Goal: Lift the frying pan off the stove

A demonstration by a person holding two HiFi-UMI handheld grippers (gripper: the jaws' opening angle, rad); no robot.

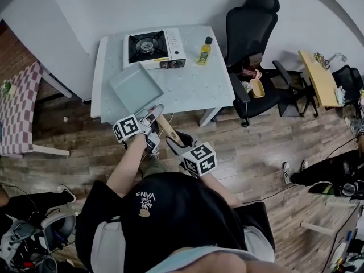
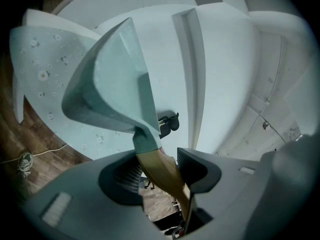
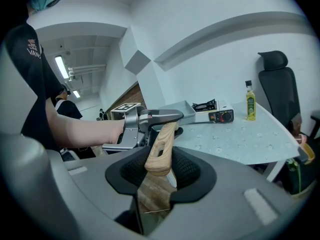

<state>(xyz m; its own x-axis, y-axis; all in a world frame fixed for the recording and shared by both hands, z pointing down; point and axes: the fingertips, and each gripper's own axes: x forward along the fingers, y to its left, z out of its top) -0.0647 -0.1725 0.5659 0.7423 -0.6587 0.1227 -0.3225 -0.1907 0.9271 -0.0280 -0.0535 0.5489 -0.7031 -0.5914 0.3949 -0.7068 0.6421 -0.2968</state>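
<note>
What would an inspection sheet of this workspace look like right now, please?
Surface: white flower-patterned table on a wooden floor.
Job's things: frying pan held off the stove, over the table's near side; nothing sits on the stove's burner.
Clutter: oil bottle upright beside the stove.
Grippers: left gripper shut on the pan's wooden handle close to the pan; right gripper shut on the handle's end.
Cables: thin cable on the floor beside the table.
Surroundings: black office chair right of the table; checkered table to the left; wooden desk further right.
</note>
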